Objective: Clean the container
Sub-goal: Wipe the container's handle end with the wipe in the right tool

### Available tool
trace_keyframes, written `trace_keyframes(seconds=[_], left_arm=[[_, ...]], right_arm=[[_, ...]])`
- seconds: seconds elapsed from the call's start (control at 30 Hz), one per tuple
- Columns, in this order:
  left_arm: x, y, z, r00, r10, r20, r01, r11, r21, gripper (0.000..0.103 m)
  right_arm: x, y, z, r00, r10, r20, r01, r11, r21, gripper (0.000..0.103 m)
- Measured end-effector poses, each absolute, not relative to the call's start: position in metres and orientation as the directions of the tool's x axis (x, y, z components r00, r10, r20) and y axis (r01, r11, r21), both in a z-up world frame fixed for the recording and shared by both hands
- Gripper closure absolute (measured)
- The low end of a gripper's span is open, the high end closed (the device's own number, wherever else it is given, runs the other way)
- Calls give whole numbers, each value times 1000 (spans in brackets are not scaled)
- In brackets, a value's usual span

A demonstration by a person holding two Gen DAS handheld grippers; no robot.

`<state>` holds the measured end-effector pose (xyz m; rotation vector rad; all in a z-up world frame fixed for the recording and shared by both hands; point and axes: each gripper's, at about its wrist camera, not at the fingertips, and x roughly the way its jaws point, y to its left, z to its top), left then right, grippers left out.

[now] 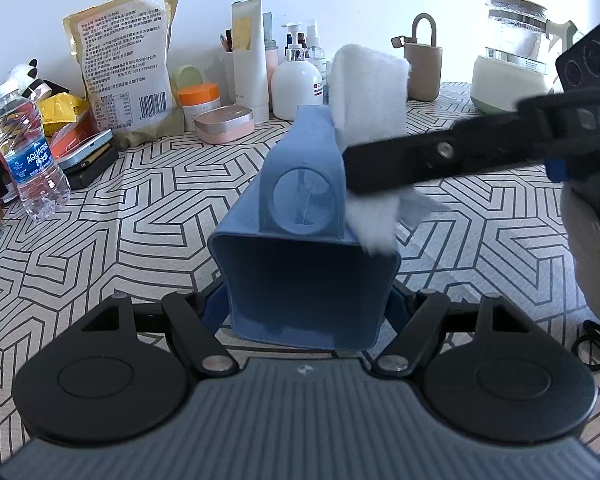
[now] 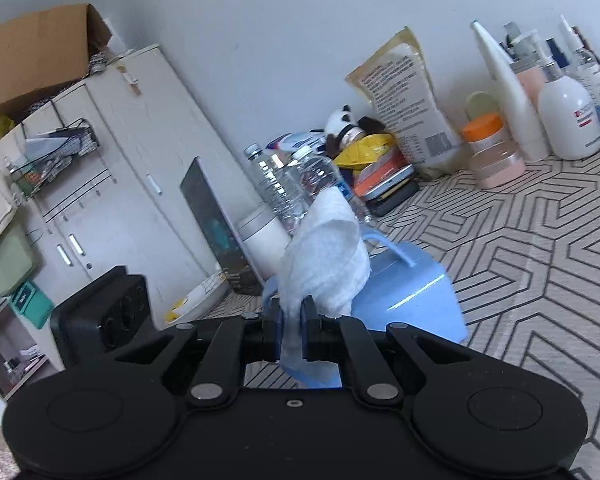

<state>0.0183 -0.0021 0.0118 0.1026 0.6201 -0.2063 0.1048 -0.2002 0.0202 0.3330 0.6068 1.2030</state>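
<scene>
Worktop: a table (image 1: 132,240) under a geometric black-lined cloth, white wall behind; bottles, tubes and a food bag crowd its far edge.
Left claw (image 1: 306,312): clamped across the near end of the blue container (image 1: 300,264), which lies on its side at the middle of the table, pointing at the far edge.
Right claw (image 2: 291,324): jaws together, pinching a white cloth (image 2: 328,256) that stands up past the tips and touches the container's right upper side.
Risk, slip: only one end of the container is held; a hard wipe could twist it out of the pads.
Risk, cloth: the pinch takes just its tail, so dragging may pull it free.
Risk, clutter: a wide stroke toward the left edge could topple the water bottle (image 1: 30,160).
</scene>
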Motion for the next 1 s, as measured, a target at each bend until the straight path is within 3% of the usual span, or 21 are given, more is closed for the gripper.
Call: trace_keyframes(seconds=[0.2, 0.5, 0.63, 1.0], left_arm=[[18, 0, 11, 790, -172, -589, 223, 975, 14, 28], [18, -1, 11, 792, -165, -587, 223, 974, 28, 28], [20, 1, 11, 790, -159, -593, 220, 975, 32, 28], [22, 1, 10, 789, -160, -593, 218, 976, 27, 28]], right_arm=[[109, -201, 22, 286, 918, -275, -755, 392, 526, 95], [105, -197, 20, 206, 943, -260, -776, 319, 544, 96], [108, -200, 22, 300, 912, -281, -751, 407, 520, 96], [106, -194, 23, 307, 908, -286, -759, 415, 502, 96]])
